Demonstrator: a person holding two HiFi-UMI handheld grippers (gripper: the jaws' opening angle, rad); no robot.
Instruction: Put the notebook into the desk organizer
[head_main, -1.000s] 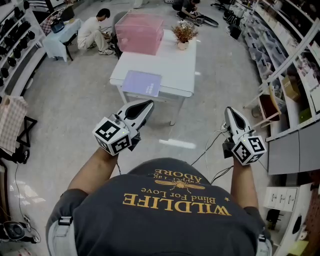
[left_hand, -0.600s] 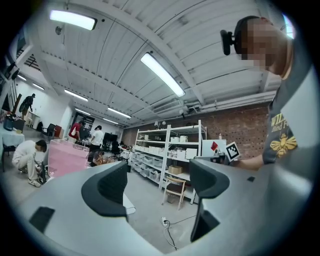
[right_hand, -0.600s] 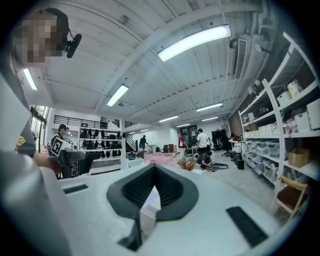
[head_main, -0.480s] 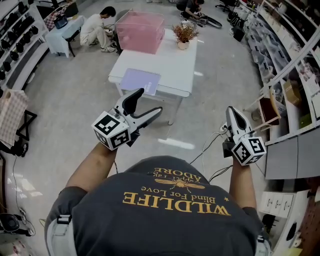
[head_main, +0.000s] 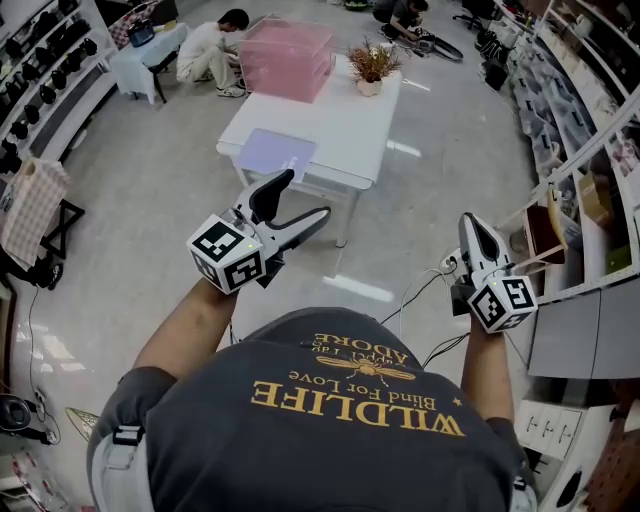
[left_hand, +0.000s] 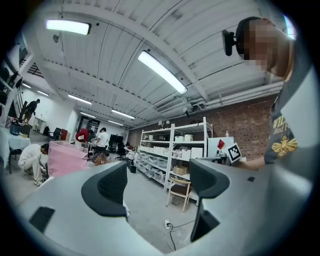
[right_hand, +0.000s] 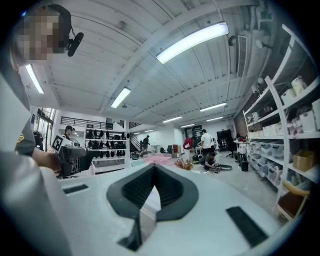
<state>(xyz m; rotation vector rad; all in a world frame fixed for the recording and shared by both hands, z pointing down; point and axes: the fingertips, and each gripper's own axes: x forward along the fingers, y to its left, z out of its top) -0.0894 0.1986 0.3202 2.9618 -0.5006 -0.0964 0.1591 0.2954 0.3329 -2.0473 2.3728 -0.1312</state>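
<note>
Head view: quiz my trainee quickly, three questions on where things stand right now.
1. True or false: the purple notebook lies on the white table.
2. Which gripper has its jaws apart? A: left gripper. B: right gripper.
3. Fill in: near the potted plant stands a ____ translucent box.
Key: 1 true; 2 A, its jaws have just opened with nothing between them; 3 pink.
</note>
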